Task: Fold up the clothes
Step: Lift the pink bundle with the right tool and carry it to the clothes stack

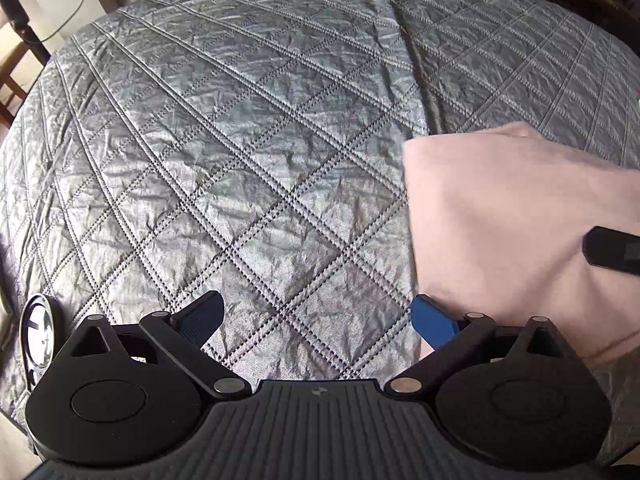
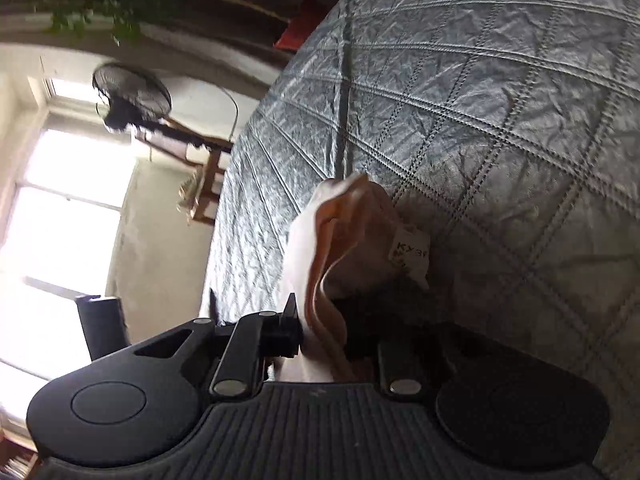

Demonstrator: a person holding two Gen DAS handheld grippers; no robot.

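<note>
The left gripper (image 1: 316, 316) points steeply down at the grey quilted bed (image 1: 240, 160) with its blue-padded fingers (image 1: 434, 322) spread wide and nothing between them, the right-side finger lying just at the edge of the pink garment (image 1: 500, 220). The right gripper (image 2: 320, 328) is rolled on its side, pointing low across the bed, and its fingers are pressed together on a bunched fold of the same garment. The cloth is pale pink and soft, gathered in layers with a white label (image 2: 410, 254) showing, and it lies on the bed's right part.
</note>
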